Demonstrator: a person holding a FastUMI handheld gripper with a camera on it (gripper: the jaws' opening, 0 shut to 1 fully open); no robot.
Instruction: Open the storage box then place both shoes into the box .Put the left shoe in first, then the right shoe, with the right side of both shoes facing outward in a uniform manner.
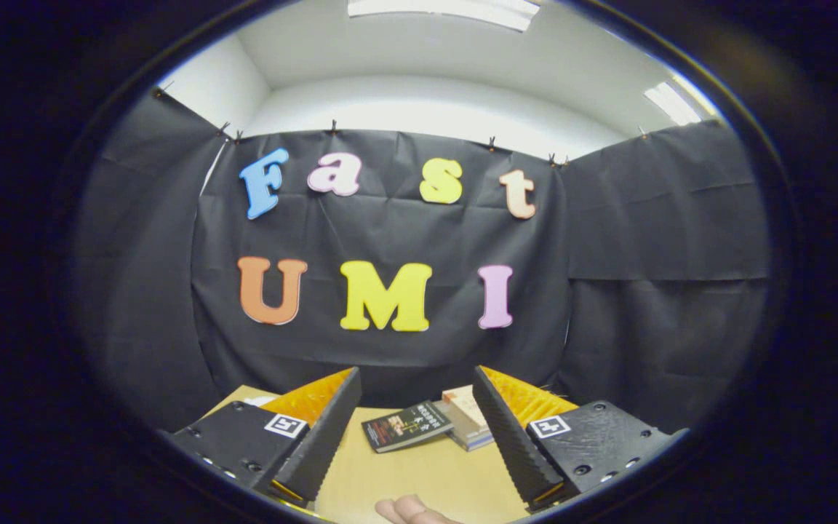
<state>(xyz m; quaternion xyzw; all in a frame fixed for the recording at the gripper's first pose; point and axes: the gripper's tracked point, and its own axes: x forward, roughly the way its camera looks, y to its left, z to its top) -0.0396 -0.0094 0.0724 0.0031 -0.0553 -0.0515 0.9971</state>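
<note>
Two fingers of our gripper (417, 422) stand wide apart above a pale wooden tabletop (419, 473), with nothing between them; the claw is spread and grips no object. We hold it level, looking forward across the table toward the black cloth wall (390, 240) of the booth.

Beyond the fingertips, in the gap between them, we see a dark paperback book (406, 426) lying flat on the table, its cover up and turned at a slant. Just beside it, on the side of the right finger, lies a small stack of books (466, 418) with a pale orange cover on top; the dark book touches or overlaps the edge of that stack, though we cannot tell which.

Close under the gripper, between the finger bases, part of a person's hand (412, 511) shows against the tabletop.

We cannot tell where the storage box or the shoes are from this view.

Above the cloth, white walls and a white ceiling with bright light panels (448, 11) show.
</note>
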